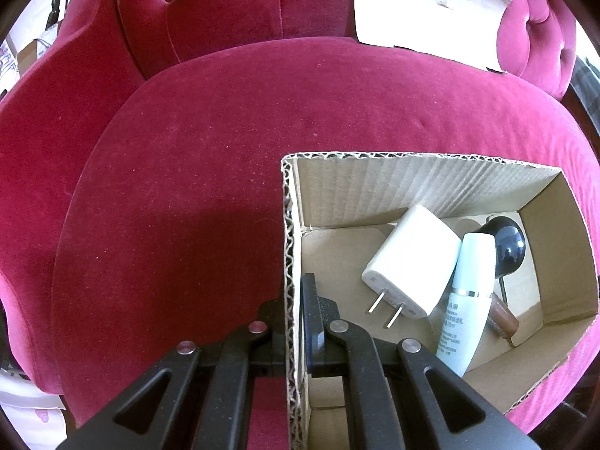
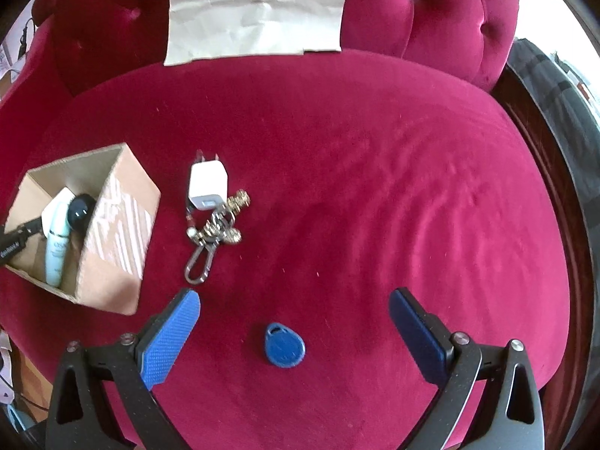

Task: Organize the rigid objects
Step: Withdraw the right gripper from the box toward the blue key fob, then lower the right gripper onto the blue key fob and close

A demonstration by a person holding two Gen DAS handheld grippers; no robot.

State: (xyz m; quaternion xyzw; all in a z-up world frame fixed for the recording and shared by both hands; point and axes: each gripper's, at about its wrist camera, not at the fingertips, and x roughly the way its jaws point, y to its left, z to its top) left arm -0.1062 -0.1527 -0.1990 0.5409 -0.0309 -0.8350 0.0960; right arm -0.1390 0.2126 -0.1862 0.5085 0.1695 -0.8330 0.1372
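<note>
My left gripper (image 1: 290, 300) is shut on the left wall of an open cardboard box (image 1: 288, 247), one finger inside and one outside. In the box lie a white plug charger (image 1: 410, 262), a pale blue bottle (image 1: 468, 300), a black round object (image 1: 506, 242) and a brown item (image 1: 504, 318). My right gripper (image 2: 294, 302) is open wide above a blue key fob (image 2: 284, 344) on the red cushion. Beyond it lie a second white charger (image 2: 207, 184) and a bunch of keys with a carabiner (image 2: 213, 232). The box (image 2: 116, 225) stands at the left.
Everything sits on a red velvet seat cushion (image 2: 375, 187) with a tufted backrest (image 2: 431, 11). A sheet of pale paper (image 2: 258, 7) leans against the backrest. Dark wood trim runs along the cushion's right edge (image 2: 551, 195).
</note>
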